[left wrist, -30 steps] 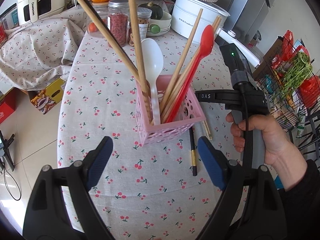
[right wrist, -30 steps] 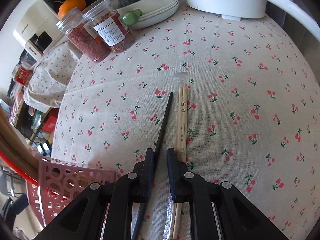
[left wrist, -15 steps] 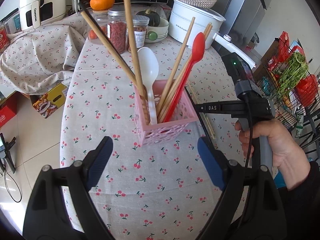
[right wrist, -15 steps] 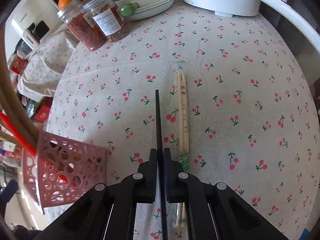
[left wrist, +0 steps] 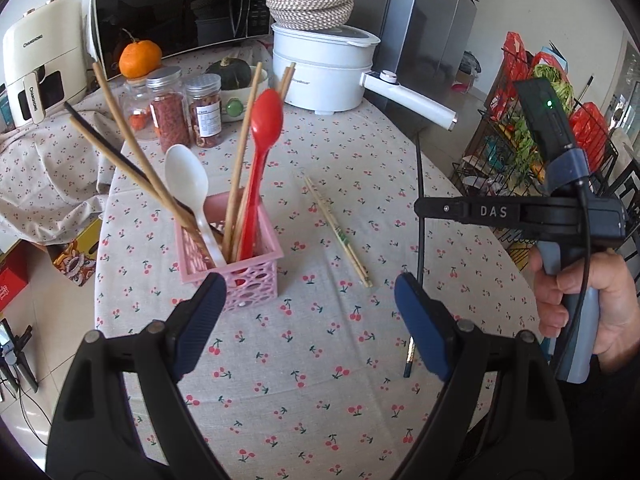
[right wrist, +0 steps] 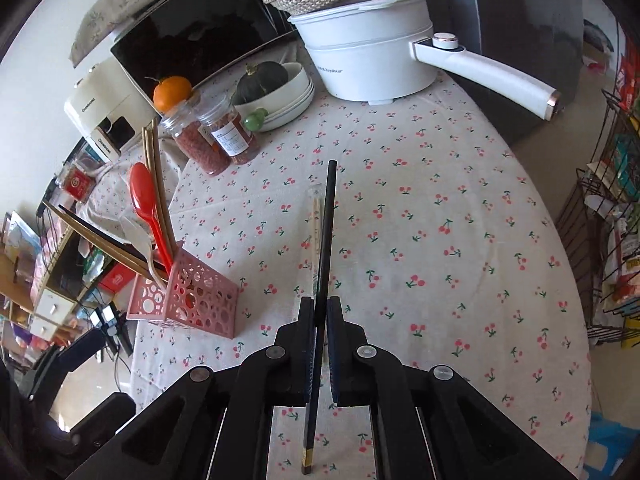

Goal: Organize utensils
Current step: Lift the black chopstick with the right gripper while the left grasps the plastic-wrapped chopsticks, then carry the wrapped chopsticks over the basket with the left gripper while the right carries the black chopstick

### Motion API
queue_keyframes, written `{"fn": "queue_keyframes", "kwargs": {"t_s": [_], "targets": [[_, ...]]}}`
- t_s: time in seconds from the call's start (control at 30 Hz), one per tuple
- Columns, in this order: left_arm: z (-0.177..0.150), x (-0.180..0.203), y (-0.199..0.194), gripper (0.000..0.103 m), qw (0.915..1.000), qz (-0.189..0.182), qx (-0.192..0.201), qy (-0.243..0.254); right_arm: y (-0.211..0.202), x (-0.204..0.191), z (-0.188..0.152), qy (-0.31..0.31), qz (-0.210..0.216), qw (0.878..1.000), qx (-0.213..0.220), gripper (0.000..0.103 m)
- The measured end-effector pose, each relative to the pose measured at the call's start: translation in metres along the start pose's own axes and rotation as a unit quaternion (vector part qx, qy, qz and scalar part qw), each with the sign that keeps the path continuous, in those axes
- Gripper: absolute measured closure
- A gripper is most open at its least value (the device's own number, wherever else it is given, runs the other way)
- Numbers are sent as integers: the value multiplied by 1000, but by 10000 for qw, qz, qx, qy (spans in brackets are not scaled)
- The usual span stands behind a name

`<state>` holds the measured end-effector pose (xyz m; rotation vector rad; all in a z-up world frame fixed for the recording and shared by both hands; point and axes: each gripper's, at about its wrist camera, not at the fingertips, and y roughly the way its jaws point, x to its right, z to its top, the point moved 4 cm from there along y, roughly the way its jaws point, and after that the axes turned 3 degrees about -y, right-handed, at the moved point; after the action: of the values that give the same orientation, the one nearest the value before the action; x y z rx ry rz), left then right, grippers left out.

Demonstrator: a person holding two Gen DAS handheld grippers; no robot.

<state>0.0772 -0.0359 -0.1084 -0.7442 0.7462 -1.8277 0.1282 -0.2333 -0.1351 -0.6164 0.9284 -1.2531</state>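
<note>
Right gripper (right wrist: 319, 312) clamped on black chopstick (right wrist: 325, 236), fingers (right wrist: 306, 320) pinching it partway along; stick is off the tablecloth (right wrist: 460, 220), runs forward between the fingers, gold-banded end trails back under the gripper body. In the left view the same stick (left wrist: 419, 208) stands near vertical, held by the right gripper (left wrist: 420, 208), person's hand (left wrist: 592, 308) on the handle at right

Left gripper (left wrist: 306, 312) spread wide, nothing between the blue pads (left wrist: 200, 320), hovering above the cloth just in front of the pink basket (left wrist: 248, 280)

Basket (right wrist: 192, 300) stands on the cloth, left of the held stick. Inside it: red spoon (left wrist: 262, 160), white spoon (left wrist: 190, 188), several wooden chopsticks (left wrist: 240, 160) and one dark chopstick (left wrist: 104, 144), all leaning out the top

Wooden pair (left wrist: 338, 232) lies flat on the cloth between basket and held stick, the two touching side by side. In the right view the pair (right wrist: 316, 220) sits just left of the black stick, partly hidden under it

Far end of table: white pot (left wrist: 324, 68) with long handle, woven lid on top, two jars (left wrist: 184, 116), orange (left wrist: 140, 58), squash in a bowl (right wrist: 262, 78), microwave (left wrist: 176, 8) behind
</note>
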Motion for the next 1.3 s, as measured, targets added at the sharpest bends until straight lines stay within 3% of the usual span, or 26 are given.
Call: {"fn": "queue_keyframes", "kwargs": {"t_s": [0.3, 0.43, 0.63, 0.7, 0.97, 1.13, 1.3], "targets": [[17, 43, 26, 25, 9996, 111, -156, 222, -46, 43, 10, 233, -5, 9986, 481, 98], [27, 64, 54, 29, 9986, 115, -454, 255, -53, 62, 18, 345, -7, 9975, 609, 98], [51, 82, 116, 47, 9952, 422, -853, 209, -54, 80, 28, 608, 79, 9956, 713, 97], [57, 82, 138, 54, 9927, 669, -983, 213, -50, 82, 31, 656, 117, 9954, 687, 97], [73, 48, 206, 61, 9760, 1428, -1639, -124, -38, 87, 41, 863, 381, 9937, 603, 98], [73, 33, 228, 72, 9692, 1485, -1936, -330, -34, 80, 45, 773, 404, 9945, 580, 98], [75, 27, 229, 90, 9717, 1231, -1923, -607, -32, 80, 46, 783, 357, 9946, 575, 98]]}}
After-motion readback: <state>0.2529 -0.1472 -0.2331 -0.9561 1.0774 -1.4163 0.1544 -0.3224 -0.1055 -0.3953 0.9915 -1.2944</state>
